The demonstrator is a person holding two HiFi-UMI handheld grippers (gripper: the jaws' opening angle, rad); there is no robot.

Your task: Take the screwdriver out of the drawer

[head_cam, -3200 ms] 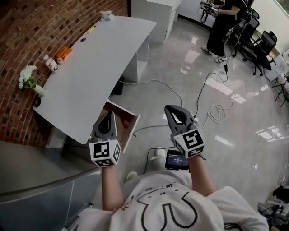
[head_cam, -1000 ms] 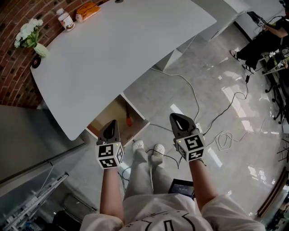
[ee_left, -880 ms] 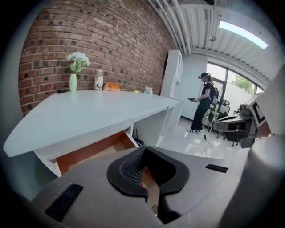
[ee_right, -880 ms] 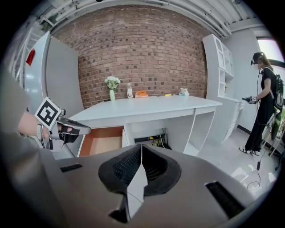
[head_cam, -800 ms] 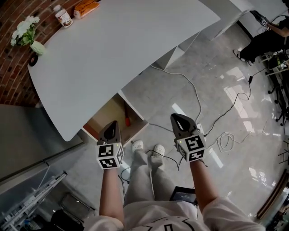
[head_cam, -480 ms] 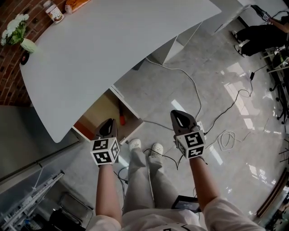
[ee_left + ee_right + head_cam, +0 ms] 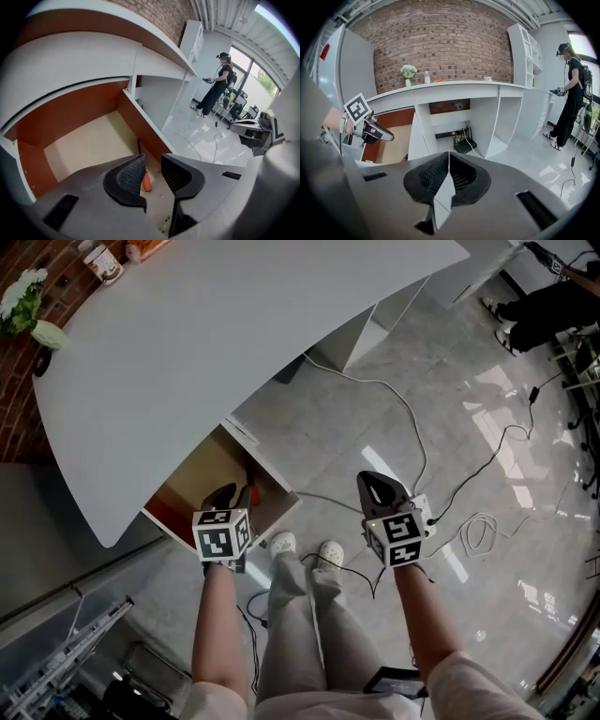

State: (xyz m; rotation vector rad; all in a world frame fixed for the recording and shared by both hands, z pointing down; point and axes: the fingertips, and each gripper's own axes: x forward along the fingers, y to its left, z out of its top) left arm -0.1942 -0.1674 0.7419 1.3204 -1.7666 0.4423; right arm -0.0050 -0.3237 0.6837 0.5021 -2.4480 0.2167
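Left gripper (image 7: 153, 171), its jaws opening with nothing yet between them, hangs over the open drawer (image 7: 84, 145) where the screwdriver (image 7: 146, 182) lies beside its side wall (orange handle nearest), so it should probably drop straight onto that handle, straddling it crosswise before closing.

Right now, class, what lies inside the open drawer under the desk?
Inside the drawer lies one screwdriver, orange-handled, beside the side wall. The rest of the visible floor is bare. The left gripper, fingers opening, covers the front part.
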